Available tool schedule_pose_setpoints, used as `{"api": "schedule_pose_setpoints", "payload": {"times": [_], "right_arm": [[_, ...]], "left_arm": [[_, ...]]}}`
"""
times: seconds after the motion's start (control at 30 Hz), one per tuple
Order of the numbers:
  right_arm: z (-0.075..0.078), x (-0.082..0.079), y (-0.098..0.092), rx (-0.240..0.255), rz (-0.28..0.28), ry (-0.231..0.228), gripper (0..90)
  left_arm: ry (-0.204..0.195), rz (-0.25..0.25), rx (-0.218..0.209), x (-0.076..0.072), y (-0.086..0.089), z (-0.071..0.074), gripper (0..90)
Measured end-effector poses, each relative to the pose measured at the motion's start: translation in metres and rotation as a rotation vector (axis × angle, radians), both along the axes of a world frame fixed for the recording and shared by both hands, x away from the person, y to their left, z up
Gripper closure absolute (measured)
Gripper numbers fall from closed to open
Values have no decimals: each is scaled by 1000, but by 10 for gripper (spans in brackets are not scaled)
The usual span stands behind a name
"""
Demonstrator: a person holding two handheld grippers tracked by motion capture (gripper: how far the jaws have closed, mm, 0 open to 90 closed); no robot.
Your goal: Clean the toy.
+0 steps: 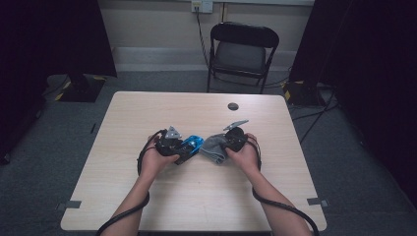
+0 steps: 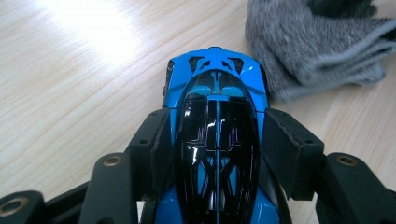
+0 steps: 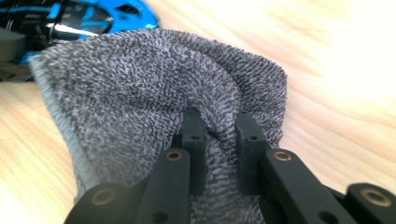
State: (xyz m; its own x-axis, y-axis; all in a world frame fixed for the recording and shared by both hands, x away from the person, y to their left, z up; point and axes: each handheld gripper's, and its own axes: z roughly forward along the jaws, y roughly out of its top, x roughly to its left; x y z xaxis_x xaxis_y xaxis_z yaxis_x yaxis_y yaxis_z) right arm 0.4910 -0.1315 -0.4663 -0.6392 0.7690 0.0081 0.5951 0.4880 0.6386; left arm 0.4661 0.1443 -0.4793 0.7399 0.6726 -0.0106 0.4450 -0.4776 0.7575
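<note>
**Toy car in one claw, grey cloth in the other**

The left gripper has its two black jaws pressed on the sides of a blue toy car. One jaw sits on each side of the car's shiny black roof. The car's nose points away from the claw, toward the grey cloth. The car's nose is just beside the cloth; you cannot tell if they touch. From the high view, the car sits near the middle of the table, a bit toward the person's side, sticking out of the left gripper.

The right gripper is pinching the grey cloth. Its jaws are squeezed close with a fold of fluffy cloth bunched up between them. The cloth spreads out past the jaws and lies on the wood. Behind the cloth you can see part of the blue car. From the high view, the right gripper is at the right edge of the cloth, and the cloth lies between the two claws.

Each hand holds its claw, and a black cable trails back from each along the arm. Farther off, a small dark round spot is on the table top. A black folding chair stands on the grey floor behind the table.
</note>
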Motion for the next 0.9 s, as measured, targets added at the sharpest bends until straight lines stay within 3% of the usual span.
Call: {"api": "schedule_pose_setpoints", "payload": {"times": [0.2,0.4,0.7,0.83,0.9], "right_arm": [[13,-4,-21,57,-8,-16,774],[22,-21,-22,77,67,-29,773],[20,-51,-3,106,185,-22,773],[20,-62,10,104,252,-15,772],[19,-67,17,106,285,-9,772]], "left_arm": [[9,1,1,0,1,1,433],[14,3,-2,2,3,1,435],[45,4,-17,4,2,2,435],[30,2,-4,4,3,2,435],[39,2,-18,3,3,1,435]]}}
